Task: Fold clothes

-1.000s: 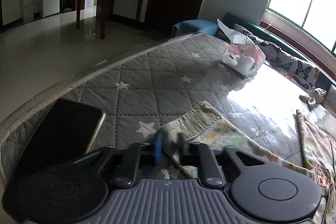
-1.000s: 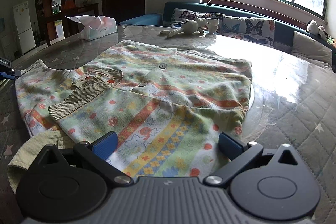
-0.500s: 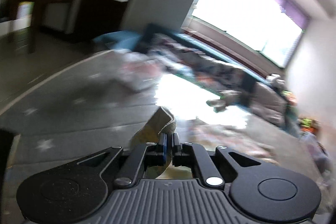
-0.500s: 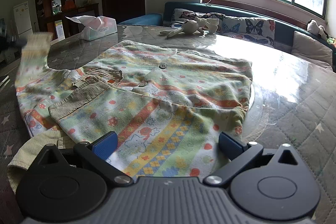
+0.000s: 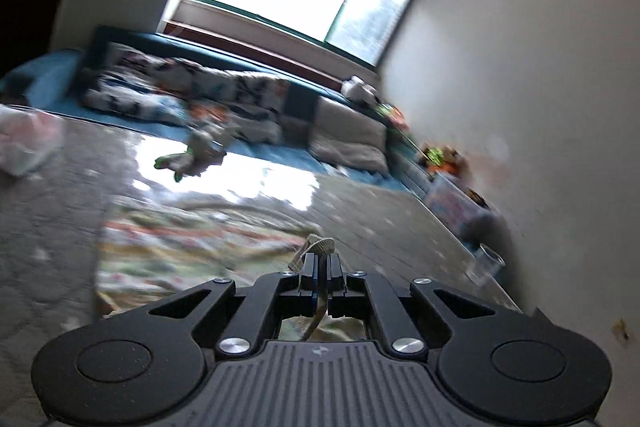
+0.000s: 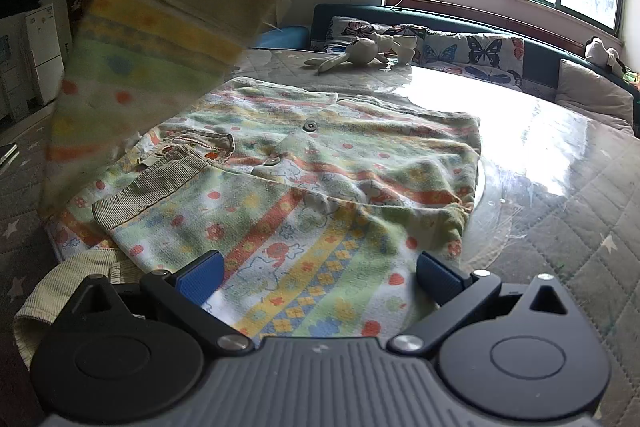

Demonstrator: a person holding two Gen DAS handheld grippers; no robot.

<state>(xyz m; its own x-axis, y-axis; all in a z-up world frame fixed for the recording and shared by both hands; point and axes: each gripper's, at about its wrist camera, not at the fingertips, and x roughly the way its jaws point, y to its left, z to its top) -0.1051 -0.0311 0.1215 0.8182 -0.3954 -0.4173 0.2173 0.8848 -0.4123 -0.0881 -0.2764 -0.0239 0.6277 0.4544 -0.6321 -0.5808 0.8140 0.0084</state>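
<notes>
And up it goes: a second ago our left gripper [image 5: 322,273] was down at the desk [image 6: 568,187] edge with the sleeve cuff [image 5: 318,247] between its jaws; now the sleeve [image 6: 136,67] is off the surface and swinging high, and the left view is streaked with motion blur as it sweeps toward the window side. The jaws are clenched on the ribbed cuff, which pokes out past the tips. In the right view the lifted sleeve hangs above the near-left part of the patterned cardigan [image 6: 320,167], which lies buttoned and spread flat on the desk, with the toy rabbit [image 6: 356,53] beyond its far edge. Our right gripper [image 6: 318,277] has not budged: its jaws are spread wide and released, low over the cardigan's near hem, gripping nothing. So we read this as the sleeve fold under way, with the sleeve not yet laid across the cardigan's chest. The other sleeve already looks folded in, its ribbed cuff resting left of the buttons.
</notes>
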